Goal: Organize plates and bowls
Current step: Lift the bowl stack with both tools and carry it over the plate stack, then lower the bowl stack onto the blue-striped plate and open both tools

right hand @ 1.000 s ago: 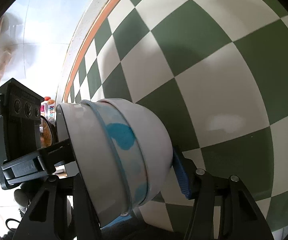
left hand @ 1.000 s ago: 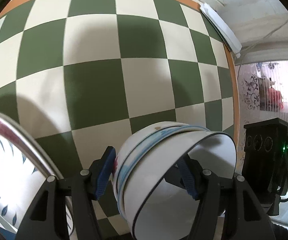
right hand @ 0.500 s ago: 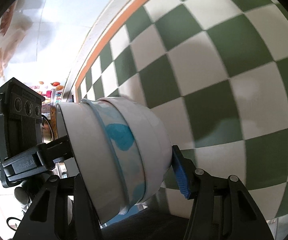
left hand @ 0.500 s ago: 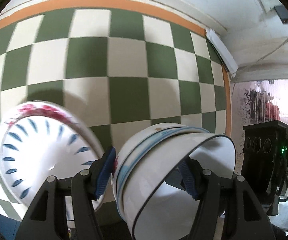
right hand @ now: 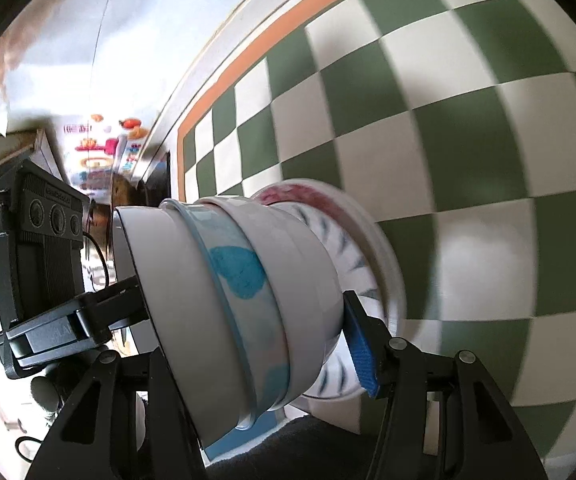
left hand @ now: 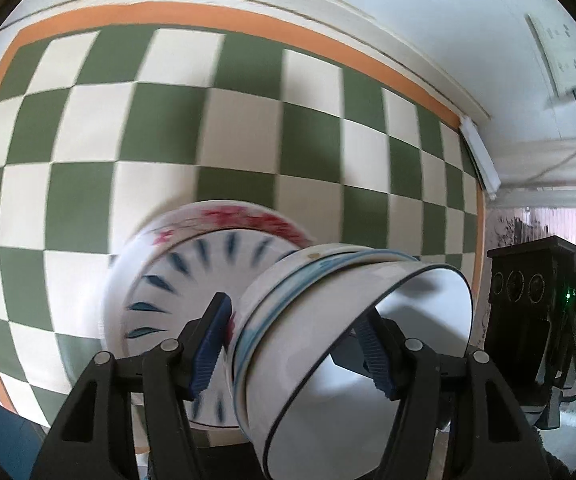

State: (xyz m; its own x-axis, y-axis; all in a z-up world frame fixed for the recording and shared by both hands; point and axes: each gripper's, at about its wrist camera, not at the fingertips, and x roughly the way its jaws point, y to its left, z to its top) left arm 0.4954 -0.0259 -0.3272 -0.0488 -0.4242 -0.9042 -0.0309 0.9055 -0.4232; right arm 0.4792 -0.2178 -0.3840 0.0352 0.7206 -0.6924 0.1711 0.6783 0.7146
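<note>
I've both grippers, left (left hand: 295, 344) and right (right hand: 248, 340), clenched on the bowl stack (left hand: 327, 320) (tilted sideways), above the patterned plate (left hand: 192, 280).

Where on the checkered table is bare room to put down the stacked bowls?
The checkered table is bare between the orange border and the patterned plate, and also left of that plate. It is crowded near the stacked bowls, which hang close to the plate.
</note>
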